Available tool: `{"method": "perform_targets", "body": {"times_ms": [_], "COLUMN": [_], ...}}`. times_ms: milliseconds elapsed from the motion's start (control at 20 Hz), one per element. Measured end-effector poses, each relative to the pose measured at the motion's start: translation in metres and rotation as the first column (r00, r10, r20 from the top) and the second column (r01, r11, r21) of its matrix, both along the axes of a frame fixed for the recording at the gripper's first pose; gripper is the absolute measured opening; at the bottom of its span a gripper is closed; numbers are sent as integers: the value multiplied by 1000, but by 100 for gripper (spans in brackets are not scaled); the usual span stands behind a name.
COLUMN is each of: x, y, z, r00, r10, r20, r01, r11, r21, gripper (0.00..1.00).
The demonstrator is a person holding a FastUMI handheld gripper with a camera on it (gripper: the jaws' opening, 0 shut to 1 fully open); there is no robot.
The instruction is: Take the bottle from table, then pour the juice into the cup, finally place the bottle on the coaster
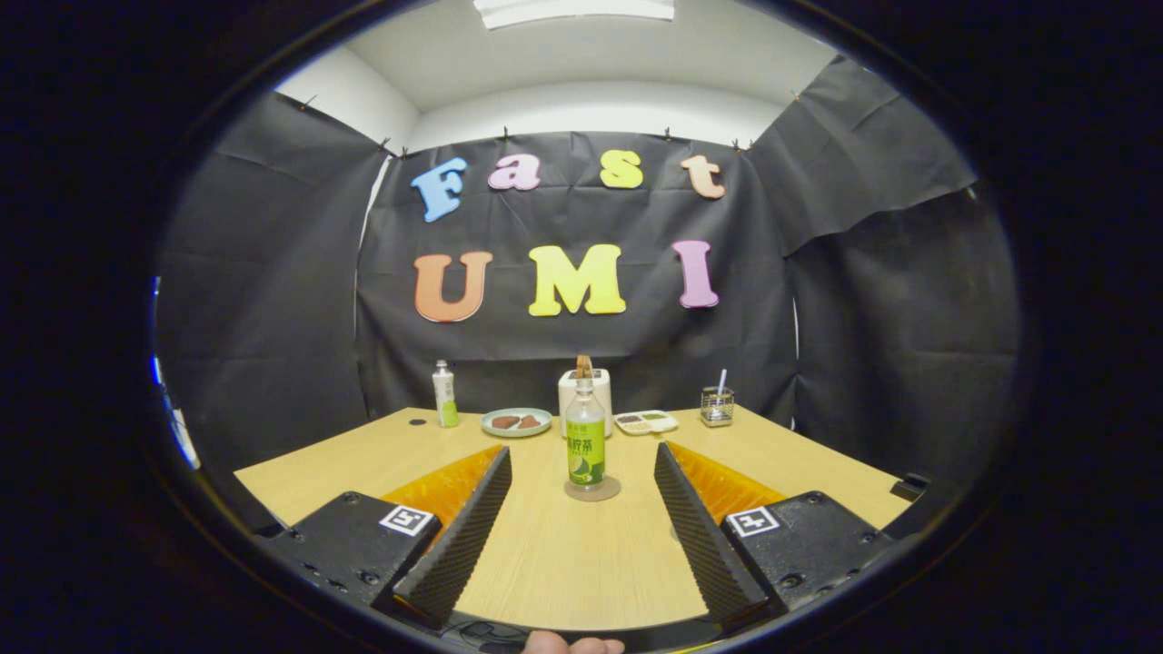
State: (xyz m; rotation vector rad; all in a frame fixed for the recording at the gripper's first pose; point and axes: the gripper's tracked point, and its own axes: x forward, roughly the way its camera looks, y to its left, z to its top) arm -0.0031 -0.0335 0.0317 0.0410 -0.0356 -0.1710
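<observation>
A clear bottle (586, 436) with a green label and a pale cap stands upright on a small round coaster (607, 492) in the middle of the wooden table (563, 554). My gripper (582, 452) is open, its two fingers spread wide on either side. The bottle stands just ahead of the fingertips, centred on the gap and apart from both fingers. Nothing is held between the fingers.
Along the table's far edge stand a white bottle (444, 394), a plate of brown food (516, 421), a white container with a brown handle (572, 391) behind the bottle, a white snack tray (646, 421) and a wire holder (717, 407). A person's fingertip (572, 645) shows below the gripper.
</observation>
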Motion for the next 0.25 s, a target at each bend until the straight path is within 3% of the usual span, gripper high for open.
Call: {"method": "perform_targets", "body": {"times_ms": [250], "x": [-5], "y": [1], "z": [-3], "r00": [1000], "r10": [13], "r20": [9], "r01": [-13], "r11": [1000], "r21": [-11], "gripper": [100]}}
